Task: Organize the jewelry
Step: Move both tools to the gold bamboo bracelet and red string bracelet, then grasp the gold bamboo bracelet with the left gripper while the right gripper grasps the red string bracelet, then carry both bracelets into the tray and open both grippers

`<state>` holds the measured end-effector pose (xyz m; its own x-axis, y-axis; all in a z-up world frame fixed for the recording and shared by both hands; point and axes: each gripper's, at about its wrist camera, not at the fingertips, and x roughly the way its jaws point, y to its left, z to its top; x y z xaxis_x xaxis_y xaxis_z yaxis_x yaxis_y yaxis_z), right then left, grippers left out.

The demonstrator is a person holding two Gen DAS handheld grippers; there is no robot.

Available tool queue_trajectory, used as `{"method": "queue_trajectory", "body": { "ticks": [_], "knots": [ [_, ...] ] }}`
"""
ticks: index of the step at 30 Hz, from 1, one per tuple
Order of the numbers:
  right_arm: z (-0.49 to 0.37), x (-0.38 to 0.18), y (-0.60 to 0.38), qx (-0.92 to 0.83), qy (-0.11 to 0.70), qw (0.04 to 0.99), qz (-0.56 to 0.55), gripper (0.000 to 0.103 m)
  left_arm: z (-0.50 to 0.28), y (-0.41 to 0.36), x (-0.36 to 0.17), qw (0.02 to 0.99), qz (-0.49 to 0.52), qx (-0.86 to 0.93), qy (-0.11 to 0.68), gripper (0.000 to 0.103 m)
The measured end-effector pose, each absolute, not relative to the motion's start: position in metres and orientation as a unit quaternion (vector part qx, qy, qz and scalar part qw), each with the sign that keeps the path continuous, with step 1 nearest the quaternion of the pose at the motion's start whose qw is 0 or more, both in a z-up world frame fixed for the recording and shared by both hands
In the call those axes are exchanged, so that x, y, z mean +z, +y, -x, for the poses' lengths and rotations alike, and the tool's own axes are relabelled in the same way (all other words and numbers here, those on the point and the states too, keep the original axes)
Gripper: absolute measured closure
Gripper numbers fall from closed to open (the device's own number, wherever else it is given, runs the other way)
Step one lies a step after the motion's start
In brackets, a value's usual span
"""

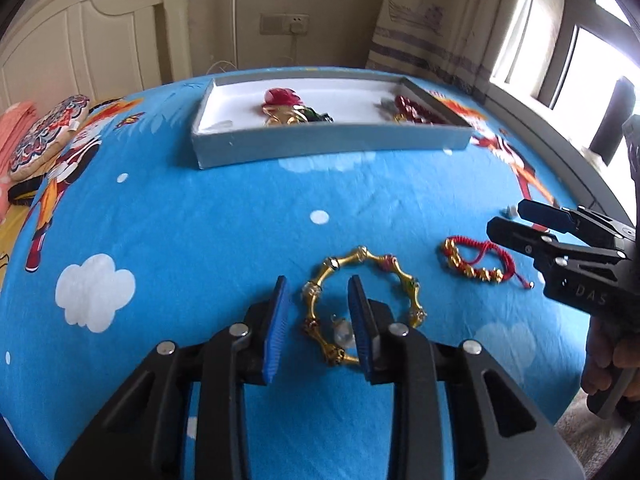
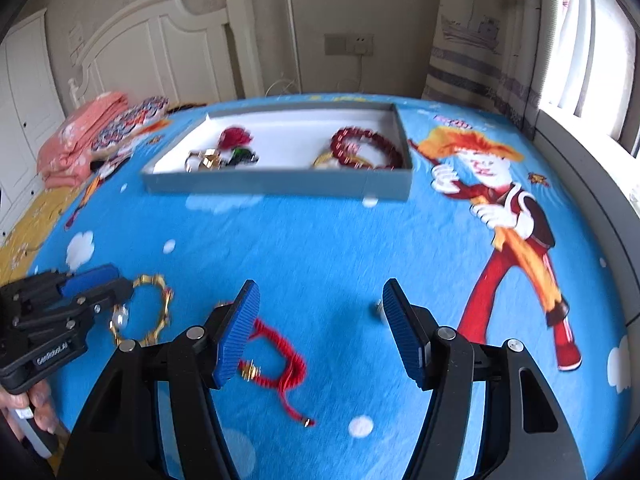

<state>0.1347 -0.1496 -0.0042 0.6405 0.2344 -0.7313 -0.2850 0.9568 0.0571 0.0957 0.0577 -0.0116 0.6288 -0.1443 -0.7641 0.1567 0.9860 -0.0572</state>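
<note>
A gold bangle (image 1: pixel 362 302) with a clear charm lies on the blue bedsheet. My left gripper (image 1: pixel 318 292) is open, its jaws either side of the bangle's left rim, low over it. A red cord bracelet with gold beads (image 1: pixel 478 262) lies to its right; in the right wrist view the bracelet (image 2: pixel 280 364) sits just below my open, empty right gripper (image 2: pixel 320 296), partly hidden by the left finger. The bangle (image 2: pixel 154 308) and left gripper (image 2: pixel 108 280) show at far left. A grey tray (image 1: pixel 332 144) at the back holds several pieces, including a red bead bracelet (image 2: pixel 366 146).
A small silver piece (image 2: pixel 379 308) lies by my right gripper's right finger. Folded pink cloth (image 2: pixel 80 140) and a patterned cushion (image 1: pixel 48 132) sit at the bed's left. The bed's right edge (image 2: pixel 600 208) runs below the window. The headboard stands behind the tray.
</note>
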Motion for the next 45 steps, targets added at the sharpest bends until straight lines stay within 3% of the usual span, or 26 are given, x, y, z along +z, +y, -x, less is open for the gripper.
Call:
{"method": "queue_trajectory", "body": {
  "ticks": [2, 4, 11, 14, 20, 34, 45],
  "knots": [
    [-0.131, -0.011, -0.148, 0.146, 0.407, 0.901, 0.038, 0.043, -0.099, 0.054, -0.012, 0.902, -0.033, -0.071, 0.424, 0.080],
    [-0.130, -0.016, -0.147, 0.146, 0.414, 0.898, 0.039, 0.043, -0.101, 0.051, -0.012, 0.901, -0.048, -0.074, 0.425, 0.093],
    [-0.130, -0.018, -0.144, 0.147, 0.421, 0.894, 0.050, 0.043, -0.096, 0.049, 0.000, 0.909, -0.039, -0.083, 0.407, 0.094],
    [-0.130, -0.020, -0.142, 0.151, 0.424, 0.891, 0.056, 0.054, -0.092, 0.047, 0.012, 0.914, -0.034, -0.088, 0.394, 0.094],
    [-0.126, -0.020, -0.140, 0.158, 0.416, 0.893, 0.067, 0.093, -0.085, 0.043, 0.035, 0.923, -0.015, -0.106, 0.370, 0.094],
    [-0.119, 0.010, -0.157, 0.168, 0.388, 0.906, 0.032, 0.095, -0.089, 0.040, 0.070, 0.935, 0.000, -0.124, 0.333, 0.094],
    [-0.155, 0.054, -0.170, 0.163, 0.351, 0.922, 0.018, 0.095, -0.141, 0.045, 0.099, 0.945, 0.009, -0.115, 0.307, 0.094]
  ]
}}
